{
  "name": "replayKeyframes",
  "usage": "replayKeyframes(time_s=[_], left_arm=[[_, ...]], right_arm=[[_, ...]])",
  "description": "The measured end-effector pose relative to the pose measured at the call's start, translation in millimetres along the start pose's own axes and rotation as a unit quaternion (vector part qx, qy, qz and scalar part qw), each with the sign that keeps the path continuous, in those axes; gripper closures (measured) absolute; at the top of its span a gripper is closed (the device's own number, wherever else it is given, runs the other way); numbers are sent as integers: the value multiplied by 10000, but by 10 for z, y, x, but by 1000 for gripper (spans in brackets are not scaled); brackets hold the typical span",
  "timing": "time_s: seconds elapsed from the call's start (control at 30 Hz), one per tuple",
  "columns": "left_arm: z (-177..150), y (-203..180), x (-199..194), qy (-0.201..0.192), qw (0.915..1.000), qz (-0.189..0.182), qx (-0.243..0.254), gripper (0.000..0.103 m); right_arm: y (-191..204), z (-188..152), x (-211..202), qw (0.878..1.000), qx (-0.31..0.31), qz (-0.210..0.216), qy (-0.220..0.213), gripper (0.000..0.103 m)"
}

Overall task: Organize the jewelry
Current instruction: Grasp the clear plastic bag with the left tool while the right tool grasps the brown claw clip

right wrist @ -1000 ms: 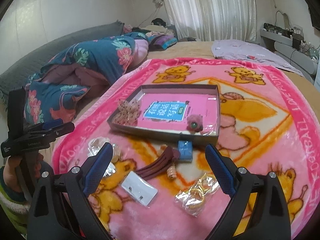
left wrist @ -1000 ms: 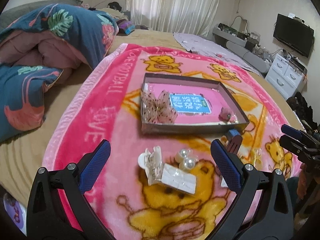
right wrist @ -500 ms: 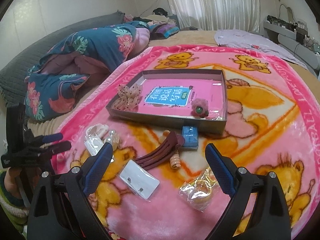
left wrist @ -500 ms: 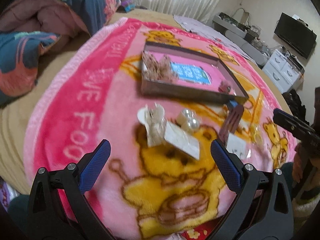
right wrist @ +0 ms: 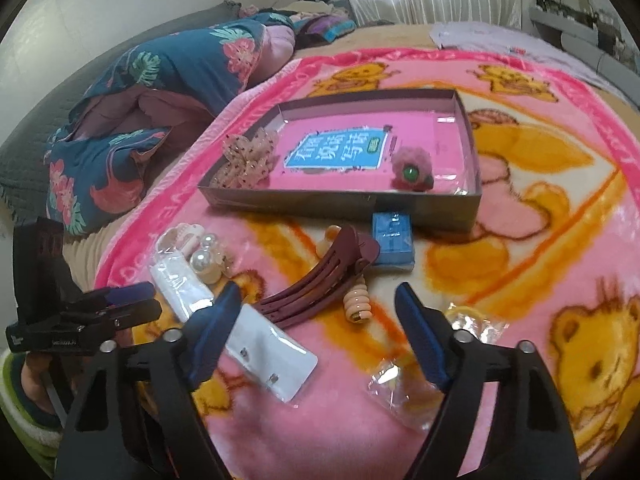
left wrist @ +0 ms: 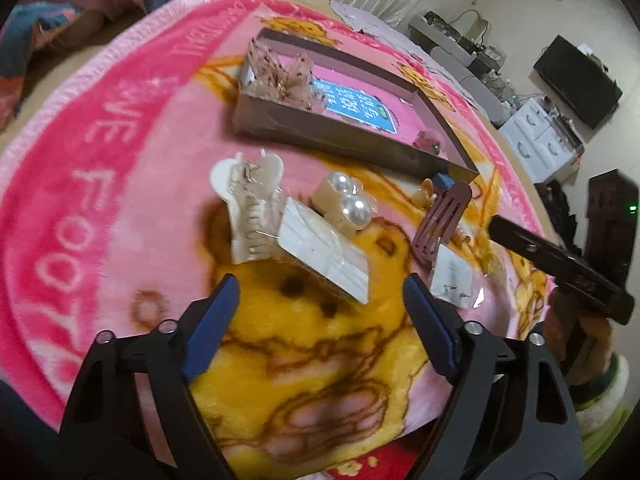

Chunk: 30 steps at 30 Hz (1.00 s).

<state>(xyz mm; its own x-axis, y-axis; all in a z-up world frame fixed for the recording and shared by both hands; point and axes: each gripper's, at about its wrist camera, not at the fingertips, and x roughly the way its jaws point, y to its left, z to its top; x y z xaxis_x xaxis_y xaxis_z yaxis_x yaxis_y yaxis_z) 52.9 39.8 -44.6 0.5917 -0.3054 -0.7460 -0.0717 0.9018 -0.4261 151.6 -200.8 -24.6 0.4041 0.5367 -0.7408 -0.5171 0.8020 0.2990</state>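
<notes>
Left tongs point(left wrist: 320, 300) lower, nearer white card packet point(left wrist: 324, 248), wide open, empty.

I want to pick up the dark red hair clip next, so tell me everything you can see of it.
The maroon hair clip is a long, slightly curved alligator-style clip, plastic by its look, with slotted prongs and a hinged end toward the tray. It appears closed and lies flat on the pink blanket, diagonal, outside the tray. Its hinge end sits beside the blue box; a small beige spiral clip lies against its side. Neither claw touches it.

left tongs point(left wrist: 318, 300) agape, right tongs point(right wrist: 318, 308) agape
</notes>
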Motion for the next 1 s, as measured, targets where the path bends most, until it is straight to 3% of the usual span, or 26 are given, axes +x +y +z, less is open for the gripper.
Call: replayKeyframes(time_s=[0.27,0.43,0.53,0.8,1.0], left_arm=[[44,-22,58,-63,9999,-74,-57,35],[75,-2,86,-111,9998,-73,-119,37],[80,-3,99,-123,9998,-47,-129,40],[144,-33,139,-101,9998,-112,-121,77],[127,-103,148,-66,9999,-154,-8,83]], right_arm=[[-165,98,295,9977,600,222,208,57],[-224,132,343,9971,730,221,73,78],[-206,136,289,9977,617,244,-95,85],[-23,122,-10,9974,2,247,-676,90],[-68,107,-174,9951,7,301,-937,90]])
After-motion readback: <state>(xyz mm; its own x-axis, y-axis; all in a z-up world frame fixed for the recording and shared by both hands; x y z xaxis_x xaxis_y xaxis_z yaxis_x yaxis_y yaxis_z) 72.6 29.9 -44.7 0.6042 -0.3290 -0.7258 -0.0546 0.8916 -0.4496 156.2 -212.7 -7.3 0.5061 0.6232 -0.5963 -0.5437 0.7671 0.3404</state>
